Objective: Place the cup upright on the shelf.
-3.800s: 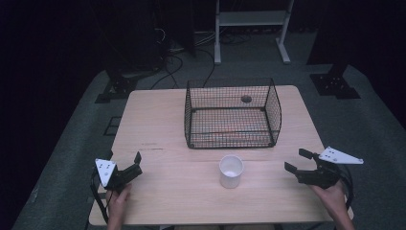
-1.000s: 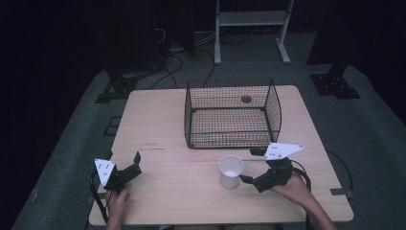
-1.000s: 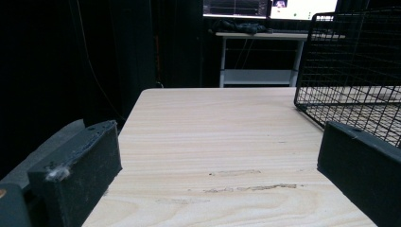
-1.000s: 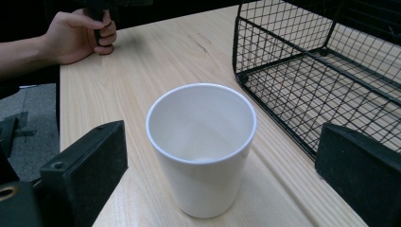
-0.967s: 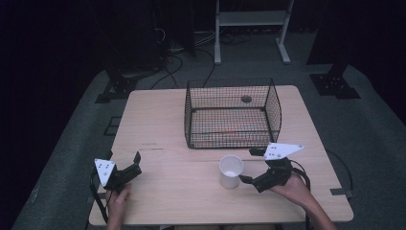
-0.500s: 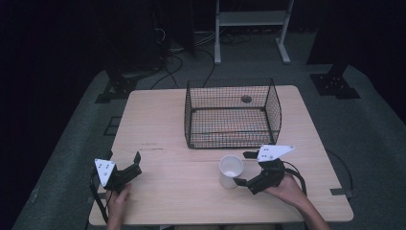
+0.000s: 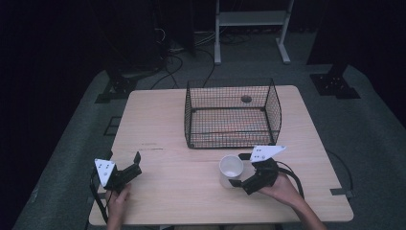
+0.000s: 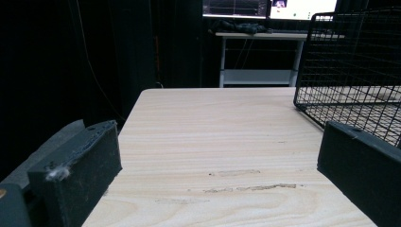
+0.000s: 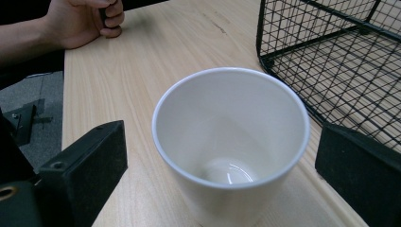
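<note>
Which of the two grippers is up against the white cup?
The right gripper. Its open jaws stand on either side of the white cup, while the left gripper rests far off over bare table.

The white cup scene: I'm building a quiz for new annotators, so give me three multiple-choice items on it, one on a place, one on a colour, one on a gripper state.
1. Where does the cup stand?
A. inside the wire basket
B. on the table in front of the wire basket
C. on the floor

2. What colour is the wire basket?
A. black
B. red
C. white

3. How is the right gripper set?
A. shut on the cup
B. open, one jaw on each side of the cup
C. lying in the basket

Answers:
1 B, the high view shows it on the bare table outside the mesh.
2 A, its wires are dark.
3 B, the right gripper view shows gaps between both jaws and the cup.
</note>
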Motion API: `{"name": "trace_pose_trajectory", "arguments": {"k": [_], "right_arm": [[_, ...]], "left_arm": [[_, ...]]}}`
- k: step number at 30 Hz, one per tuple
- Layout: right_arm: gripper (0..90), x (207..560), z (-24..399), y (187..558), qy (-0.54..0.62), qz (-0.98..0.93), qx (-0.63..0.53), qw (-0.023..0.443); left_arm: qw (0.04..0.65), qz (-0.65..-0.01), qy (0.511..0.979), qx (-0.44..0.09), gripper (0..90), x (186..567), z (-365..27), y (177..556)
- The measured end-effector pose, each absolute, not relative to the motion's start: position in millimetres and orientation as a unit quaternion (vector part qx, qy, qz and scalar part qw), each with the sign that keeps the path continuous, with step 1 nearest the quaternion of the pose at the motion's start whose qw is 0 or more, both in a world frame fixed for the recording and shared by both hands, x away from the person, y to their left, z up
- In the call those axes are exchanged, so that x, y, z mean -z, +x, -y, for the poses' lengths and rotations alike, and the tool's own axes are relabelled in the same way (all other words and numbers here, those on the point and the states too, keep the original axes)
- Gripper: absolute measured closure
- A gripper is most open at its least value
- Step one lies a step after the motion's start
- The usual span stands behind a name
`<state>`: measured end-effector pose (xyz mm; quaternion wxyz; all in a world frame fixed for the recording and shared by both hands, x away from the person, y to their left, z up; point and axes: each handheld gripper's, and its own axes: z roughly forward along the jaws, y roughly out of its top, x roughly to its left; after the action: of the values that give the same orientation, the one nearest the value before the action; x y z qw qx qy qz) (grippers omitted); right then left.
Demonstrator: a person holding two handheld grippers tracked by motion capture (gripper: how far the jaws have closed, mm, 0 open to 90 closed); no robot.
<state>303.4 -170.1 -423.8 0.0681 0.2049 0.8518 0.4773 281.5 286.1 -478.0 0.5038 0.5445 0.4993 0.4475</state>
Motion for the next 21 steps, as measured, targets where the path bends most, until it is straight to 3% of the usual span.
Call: {"name": "trace_pose_trajectory", "arguments": {"k": [7,11,15,21], "right_arm": [[2.5,428,161,306,0.200,-0.858,-0.468,0.067],[6.6,430,159,308,0.204,-0.858,-0.468,0.065],[16.8,430,160,310,0.202,-0.856,-0.471,0.063],[18.5,427,160,310,0.203,-0.856,-0.470,0.069]], "left_arm": [[0.504,-0.499,0.545,-0.447,0.0,478,-286,281],[0.504,-0.500,0.545,-0.447,0.0,478,-286,281],[0.504,-0.500,0.544,-0.447,0.0,478,-287,281],[0.504,-0.500,0.544,-0.447,0.0,478,-287,281]]}}
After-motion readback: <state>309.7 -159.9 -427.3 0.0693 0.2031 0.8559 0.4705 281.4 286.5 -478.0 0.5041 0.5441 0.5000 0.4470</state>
